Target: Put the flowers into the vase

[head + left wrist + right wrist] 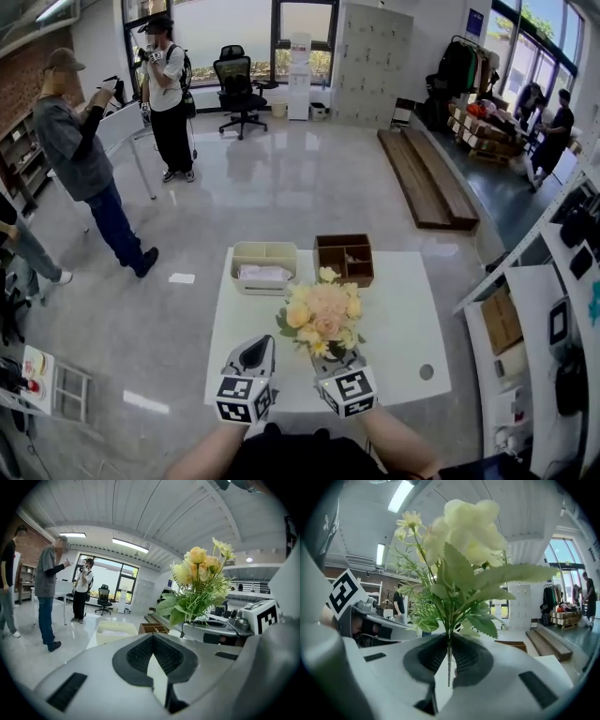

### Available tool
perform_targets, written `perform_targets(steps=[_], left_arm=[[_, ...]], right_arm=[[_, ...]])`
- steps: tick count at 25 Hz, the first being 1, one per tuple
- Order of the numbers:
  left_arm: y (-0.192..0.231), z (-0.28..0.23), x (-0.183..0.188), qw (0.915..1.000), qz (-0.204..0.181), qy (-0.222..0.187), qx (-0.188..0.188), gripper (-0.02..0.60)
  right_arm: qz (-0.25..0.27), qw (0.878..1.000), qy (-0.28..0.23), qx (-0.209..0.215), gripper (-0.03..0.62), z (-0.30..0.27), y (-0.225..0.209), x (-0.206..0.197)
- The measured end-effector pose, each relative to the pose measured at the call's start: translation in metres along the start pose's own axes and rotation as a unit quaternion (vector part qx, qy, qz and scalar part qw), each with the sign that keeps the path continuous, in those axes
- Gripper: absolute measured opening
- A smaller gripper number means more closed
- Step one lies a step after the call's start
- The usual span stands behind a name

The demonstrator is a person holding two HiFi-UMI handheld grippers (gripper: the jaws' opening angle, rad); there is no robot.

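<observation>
A bunch of yellow and peach artificial flowers (324, 317) with green leaves stands upright over the near part of the white table (403, 319). My right gripper (332, 356) is shut on its thin green stem (449, 663), and the blooms (461, 531) rise above the jaws. My left gripper (255, 347) hovers just left of the bunch, shut with nothing between its pads (152, 638). In the left gripper view the flowers (199, 581) show to the right, beside the right gripper's marker cube (262, 616). No vase shows in any view.
A beige tray (264, 265) and a brown wooden box (345, 258) sit at the table's far edge. A small round hole (427, 371) is at the table's near right. White shelving (525, 356) stands to the right. Two people (80, 159) stand on the floor at far left.
</observation>
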State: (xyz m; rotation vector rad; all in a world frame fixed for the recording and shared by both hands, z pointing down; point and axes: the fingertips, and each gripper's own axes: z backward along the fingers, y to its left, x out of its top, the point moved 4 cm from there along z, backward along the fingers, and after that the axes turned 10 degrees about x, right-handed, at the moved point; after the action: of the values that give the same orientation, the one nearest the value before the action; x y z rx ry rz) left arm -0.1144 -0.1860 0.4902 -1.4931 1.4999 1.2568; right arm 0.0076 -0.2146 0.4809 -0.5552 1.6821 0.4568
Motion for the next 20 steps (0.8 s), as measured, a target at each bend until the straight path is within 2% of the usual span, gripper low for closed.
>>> perform_targets(steps=[7, 14, 17, 20], left_arm=[[-0.022, -0.012, 0.008, 0.9996, -0.011, -0.005, -0.026, 0.002], [-0.03, -0.016, 0.013, 0.9992, -0.015, -0.006, -0.038, 0.002], [-0.027, -0.015, 0.011, 0.9993, -0.014, -0.003, -0.033, 0.002], [-0.021, -0.013, 0.008, 0.9996, -0.012, 0.002, -0.025, 0.002]], right_arm=[[-0.004, 0.998, -0.026, -0.054, 0.032, 0.034, -0.035, 0.023], [0.032, 0.989, -0.079, -0.117, 0.032, 0.054, -0.098, 0.095], [0.031, 0.989, -0.07, -0.129, 0.032, 0.048, -0.115, 0.092], [0.018, 0.99, -0.051, -0.131, 0.032, 0.034, -0.124, 0.066]])
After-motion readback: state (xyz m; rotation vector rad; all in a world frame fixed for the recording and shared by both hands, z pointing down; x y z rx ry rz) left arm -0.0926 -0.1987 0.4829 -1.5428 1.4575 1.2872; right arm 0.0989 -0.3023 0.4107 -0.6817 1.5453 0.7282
